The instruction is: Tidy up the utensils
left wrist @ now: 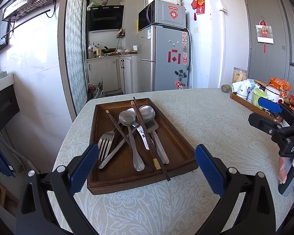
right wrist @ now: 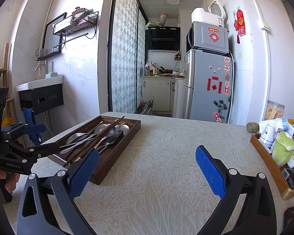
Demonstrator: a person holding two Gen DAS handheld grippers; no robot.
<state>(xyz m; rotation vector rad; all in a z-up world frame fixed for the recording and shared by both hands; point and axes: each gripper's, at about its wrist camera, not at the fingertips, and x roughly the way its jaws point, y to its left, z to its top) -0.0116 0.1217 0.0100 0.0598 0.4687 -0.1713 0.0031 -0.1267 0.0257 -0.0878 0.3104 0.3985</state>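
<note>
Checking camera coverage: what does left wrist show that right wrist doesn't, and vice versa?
Left wrist only: the grey door with its hanging calendar, the right gripper seen from the side, and the pile nearly head-on, fork in front.

Right wrist only: the wall sink, faucet, ceiling light, and the left gripper at the tray's near end.

Both: wooden tray of jumbled utensils, chopsticks crossing on top, fridge, cup tray. Both grippers' fingers are apart, holding nothing.

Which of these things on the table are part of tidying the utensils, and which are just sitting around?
Part of the job:
dark wooden tray
silver metal spoons
silver metal fork
dark wooden chopsticks

Just lying about:
light wooden tray of cups and snacks
clear plastic jar
small round greenish fruit
</note>
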